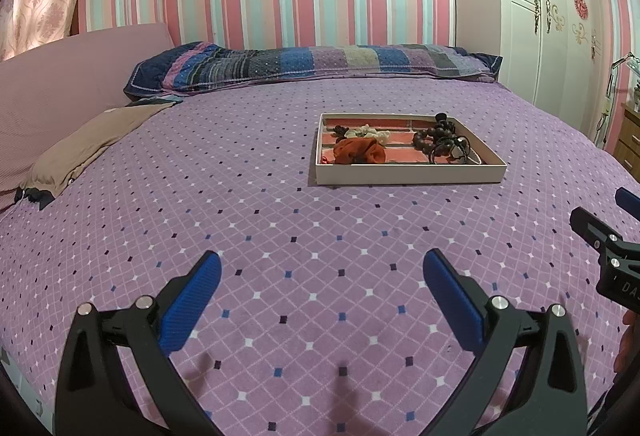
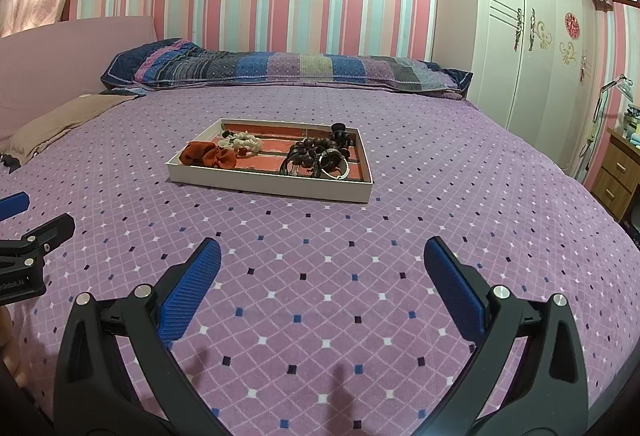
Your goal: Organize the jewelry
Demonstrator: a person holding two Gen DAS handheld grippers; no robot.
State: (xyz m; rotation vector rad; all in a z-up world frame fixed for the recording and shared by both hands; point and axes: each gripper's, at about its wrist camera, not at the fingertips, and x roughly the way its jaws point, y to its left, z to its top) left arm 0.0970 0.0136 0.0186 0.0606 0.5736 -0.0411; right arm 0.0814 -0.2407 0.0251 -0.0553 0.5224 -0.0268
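Item: left tongs [image 1: 322,268], blue-padded fingers spreading wide and pinching nothing, hovering low over the purple diamond-patterned bed [image 1: 240,195]. Item: shallow white tray [image 1: 408,173] with a red-brick-printed floor, lying ahead of the left tongs and off to their right, well apart from them, its long axis running left to right across both views. Contents, left to right in the right-wrist view: rust-orange scrunchie [image 2: 208,154] sitting at the near left corner; cream scrunchie [image 2: 245,142] lying just behind it, with a small dark piece at its far left edge, too small to name; dark wooden bead bracelets [image 2: 310,149] piling up right of centre; thin dark cords and a pale bangle [image 2: 340,165] tangling at the near right; a small dark knobbed piece [image 2: 340,133] standing by the far right wall. All pieces are resting inside the tray, none on the bed itself. Item: right tongs [image 2: 322,264], likewise standing wide apart and empty, facing the tray, which is lying ahead and slightly to their left. Judgement: the tray is sitting between the two lines of approach, seemingly a little closer to the right tongs; the bead pile is falling to the right tongs and the scrunchies to the left.
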